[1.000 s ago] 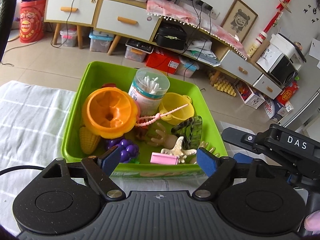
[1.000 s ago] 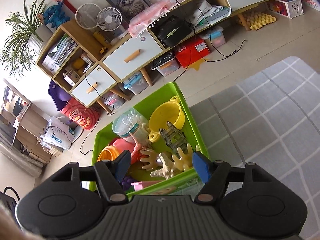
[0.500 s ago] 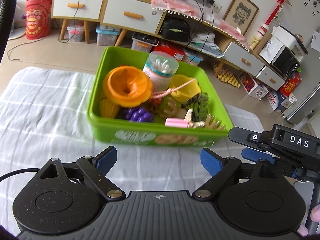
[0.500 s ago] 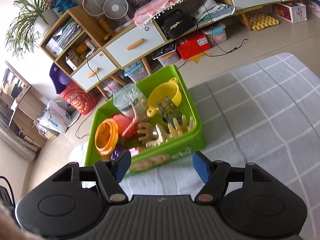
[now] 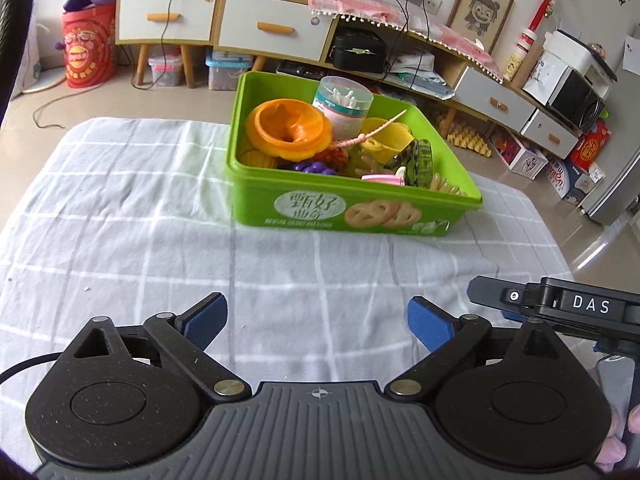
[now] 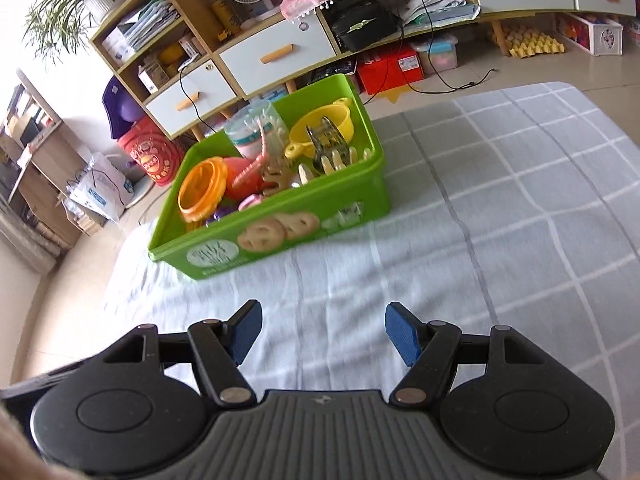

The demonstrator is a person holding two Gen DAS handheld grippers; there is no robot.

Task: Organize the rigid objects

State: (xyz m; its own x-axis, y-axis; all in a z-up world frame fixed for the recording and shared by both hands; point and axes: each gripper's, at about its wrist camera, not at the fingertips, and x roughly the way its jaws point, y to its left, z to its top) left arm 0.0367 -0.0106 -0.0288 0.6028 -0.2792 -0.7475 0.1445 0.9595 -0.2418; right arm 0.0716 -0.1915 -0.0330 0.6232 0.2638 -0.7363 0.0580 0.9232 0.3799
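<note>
A green plastic bin [image 5: 352, 216] [image 6: 280, 232] stands at the far side of the table, full of small items. In it I see an orange bowl [image 5: 288, 130] [image 6: 202, 192], a clear tub of cotton swabs [image 5: 342, 106], a yellow pot [image 6: 324, 130] and purple toy grapes [image 5: 312, 168]. My left gripper [image 5: 316, 322] hovers over the cloth well short of the bin, its jaws opening with nothing between them. My right gripper [image 6: 322, 332] also hangs short of the bin, open and empty. Its body [image 5: 560, 306] shows at the right of the left wrist view.
A white and grey checked cloth [image 5: 120, 220] [image 6: 520, 208] covers the table. Past the far edge is the floor, with a long low cabinet [image 5: 272, 28], storage boxes and a red drum [image 5: 86, 52]. A fingertip [image 5: 634, 424] shows at the right edge.
Both grippers have pulled back from over the bin toward the near side of the table. The bin now looks smaller and farther off. The left jaws have spread wider.
</note>
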